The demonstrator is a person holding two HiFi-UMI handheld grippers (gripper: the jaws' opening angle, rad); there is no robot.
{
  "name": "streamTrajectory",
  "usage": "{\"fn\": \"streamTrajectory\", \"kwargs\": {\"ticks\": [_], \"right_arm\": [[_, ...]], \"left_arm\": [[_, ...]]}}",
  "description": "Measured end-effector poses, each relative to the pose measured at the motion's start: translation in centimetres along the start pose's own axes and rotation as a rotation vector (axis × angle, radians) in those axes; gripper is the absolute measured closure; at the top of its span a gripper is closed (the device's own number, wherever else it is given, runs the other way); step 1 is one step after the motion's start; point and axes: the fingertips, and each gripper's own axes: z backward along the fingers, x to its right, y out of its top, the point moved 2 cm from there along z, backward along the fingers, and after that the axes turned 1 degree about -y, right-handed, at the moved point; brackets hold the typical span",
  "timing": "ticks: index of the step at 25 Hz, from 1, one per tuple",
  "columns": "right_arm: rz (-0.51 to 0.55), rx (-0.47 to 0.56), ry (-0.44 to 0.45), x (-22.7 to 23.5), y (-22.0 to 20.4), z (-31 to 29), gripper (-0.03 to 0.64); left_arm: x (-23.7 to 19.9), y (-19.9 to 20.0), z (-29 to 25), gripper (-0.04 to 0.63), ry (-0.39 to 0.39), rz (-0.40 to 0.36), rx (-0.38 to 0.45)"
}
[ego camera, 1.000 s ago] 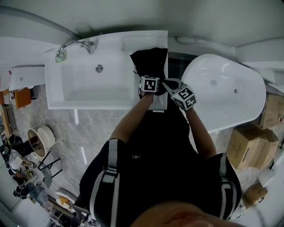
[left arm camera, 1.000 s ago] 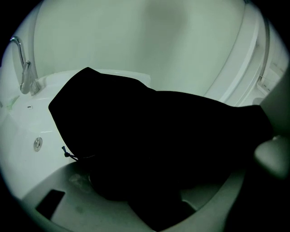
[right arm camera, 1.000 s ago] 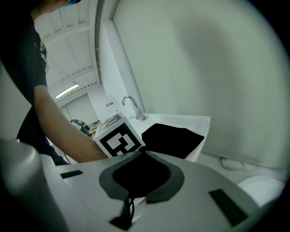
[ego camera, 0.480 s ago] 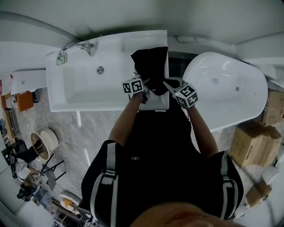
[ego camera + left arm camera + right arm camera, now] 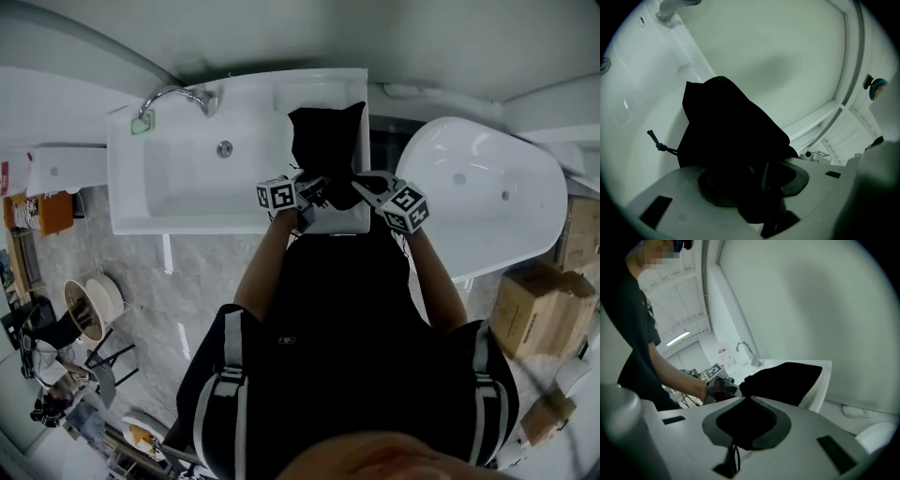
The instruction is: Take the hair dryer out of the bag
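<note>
A black drawstring bag lies on the white ledge at the right of the sink, its mouth toward me. The hair dryer itself is not visible. My left gripper is at the bag's near left corner. In the left gripper view its jaws stand wide apart, and a dark bulk of the bag fills the gap at my left gripper. My right gripper holds the near right corner. In the right gripper view it is shut on black fabric of the bag, with a thin cord hanging below.
A chrome faucet stands at the sink's back left. A white freestanding bathtub is close on the right, with cardboard boxes beyond it. A knotted drawstring end trails from the bag toward the basin.
My left gripper has rolled and shifted left and up at the bag's near end, its marker cube now left of the bag. The right gripper has barely moved.
</note>
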Motion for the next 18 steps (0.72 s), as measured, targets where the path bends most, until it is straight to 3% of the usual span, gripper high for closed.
{"fn": "streamTrajectory", "kwargs": {"ticks": [5, 10, 13, 18], "right_arm": [[-0.021, 0.074, 0.218, -4.5, 0.7, 0.3, 0.476], [-0.102, 0.19, 0.284, -5.7, 2.2, 1.5, 0.471], [-0.095, 0.195, 0.221, -5.1, 2.3, 1.7, 0.471], [0.064, 0.072, 0.025, -3.7, 2.2, 1.3, 0.469]], "left_arm": [[1.6, 0.3, 2.5, 0.408, -0.063, -0.029, 0.019], [2.5, 0.3, 5.0, 0.408, -0.091, -0.096, 0.012], [3.3, -0.1, 6.7, 0.408, -0.116, -0.132, -0.014], [5.1, -1.2, 9.4, 0.408, -0.148, -0.182, -0.043]]}}
